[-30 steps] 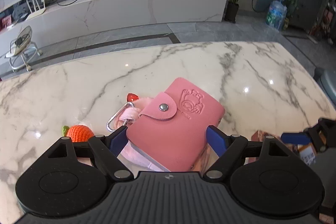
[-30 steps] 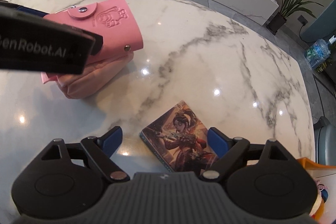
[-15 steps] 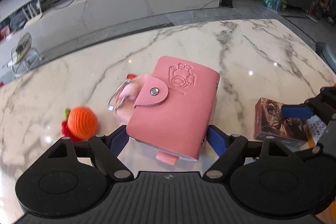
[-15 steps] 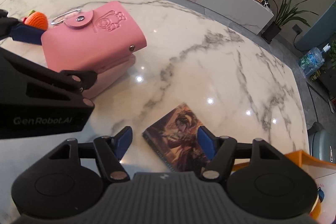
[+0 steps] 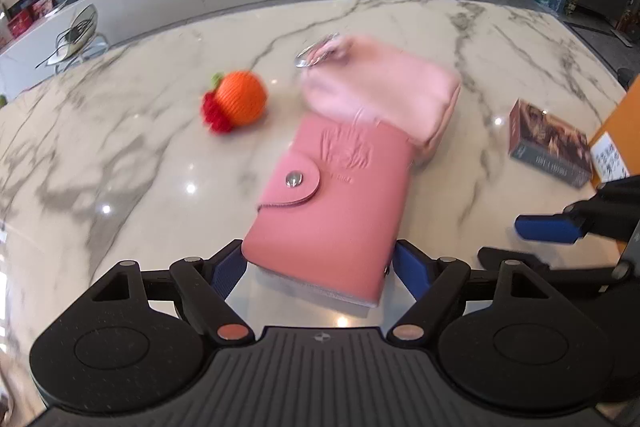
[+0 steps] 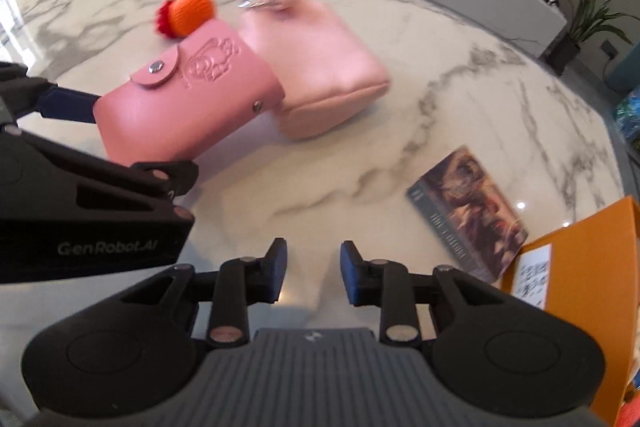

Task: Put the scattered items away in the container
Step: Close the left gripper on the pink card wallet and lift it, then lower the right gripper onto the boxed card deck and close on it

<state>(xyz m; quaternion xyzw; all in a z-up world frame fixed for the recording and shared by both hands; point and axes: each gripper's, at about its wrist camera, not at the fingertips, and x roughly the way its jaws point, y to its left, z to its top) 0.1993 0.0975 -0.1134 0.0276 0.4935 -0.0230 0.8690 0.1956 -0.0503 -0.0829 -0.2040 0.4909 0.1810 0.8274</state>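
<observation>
The left gripper point(image 5: 320, 267) clamps the pink card wallet point(image 5: 336, 203) wide for carrying toward the orange container point(image 6: 580, 251) at the tabletop's edge, while the right gripper point(image 6: 313, 273) is closing on nothing.

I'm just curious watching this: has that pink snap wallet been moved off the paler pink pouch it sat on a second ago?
Yes. The pink wallet, between the left gripper's fingers, has come off the pale pink pouch toward the camera; only its far corner overlaps.

The card holder point(image 5: 332, 203) leans on the pouch point(image 5: 384, 95), knitted fruit point(image 5: 240, 103) left, box point(image 5: 552, 147) right.
</observation>
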